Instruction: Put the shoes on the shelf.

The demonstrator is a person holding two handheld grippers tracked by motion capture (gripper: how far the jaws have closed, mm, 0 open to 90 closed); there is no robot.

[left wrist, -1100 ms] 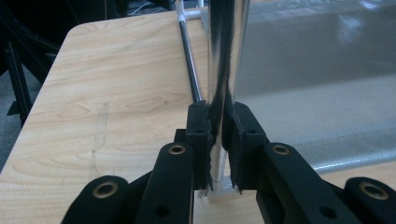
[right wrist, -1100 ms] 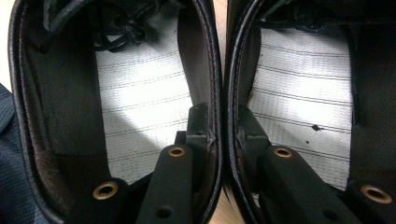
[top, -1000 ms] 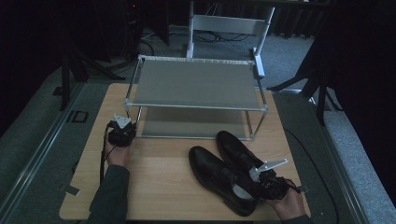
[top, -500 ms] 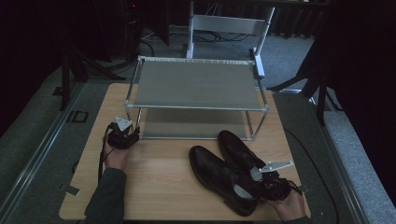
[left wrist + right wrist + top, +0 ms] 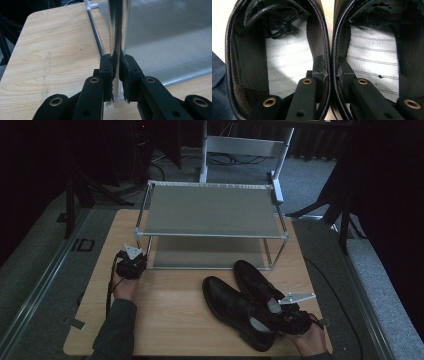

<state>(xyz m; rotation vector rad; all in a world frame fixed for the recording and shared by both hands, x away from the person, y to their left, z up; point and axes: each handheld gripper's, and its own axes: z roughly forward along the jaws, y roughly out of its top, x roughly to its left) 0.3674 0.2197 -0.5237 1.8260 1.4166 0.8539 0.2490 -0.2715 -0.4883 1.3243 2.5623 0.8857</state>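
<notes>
A pair of black leather shoes lies at the front right of the wooden table, toes pointing away to the left. My right gripper is shut on their two inner walls, one jaw inside the left shoe and one inside the right shoe, pinching them together. A two-shelf metal rack stands at the back. My left gripper has just been closing around the rack's front left chrome leg, and its pads now press on that leg.
The rack's lower shelf is grey mesh just above the tabletop. A white metal frame stands on the floor behind the table. Dark stands and cables lie around on the grey floor. Bare wood stretches between my two hands.
</notes>
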